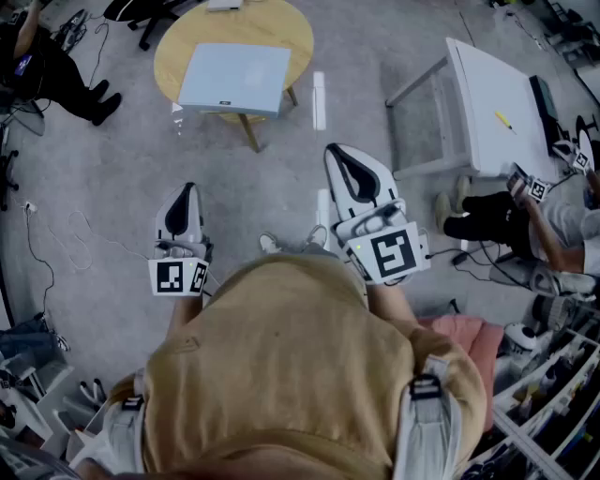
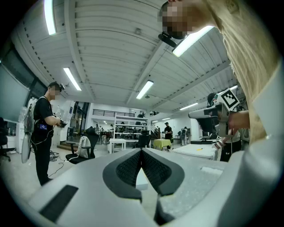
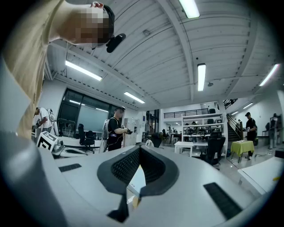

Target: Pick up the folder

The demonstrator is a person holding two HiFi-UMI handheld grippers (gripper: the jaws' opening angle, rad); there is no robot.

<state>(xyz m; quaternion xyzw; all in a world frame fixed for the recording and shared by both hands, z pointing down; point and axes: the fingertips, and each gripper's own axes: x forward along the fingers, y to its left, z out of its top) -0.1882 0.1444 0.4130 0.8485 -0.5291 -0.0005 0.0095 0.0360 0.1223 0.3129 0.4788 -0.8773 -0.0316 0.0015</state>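
The folder (image 1: 234, 78) is a pale blue-grey rectangle lying flat on a round wooden table (image 1: 291, 28) at the top of the head view. Both grippers are held level in front of the person's chest, well short of that table. My left gripper (image 1: 187, 194) is shut, its dark pads meeting at the tip (image 2: 141, 151) with nothing between them. My right gripper (image 1: 339, 156) sits higher in the head view and to the right. Its pads also meet at the tip (image 3: 140, 148), shut and empty.
A white table (image 1: 497, 103) stands at the right, with a seated person (image 1: 553, 225) beside it. Another person (image 1: 56, 66) is at the top left. A white strip (image 1: 319, 99) lies on the grey floor near the round table. Cables (image 1: 56, 234) trail at left, and shelves (image 1: 553, 394) fill the bottom right.
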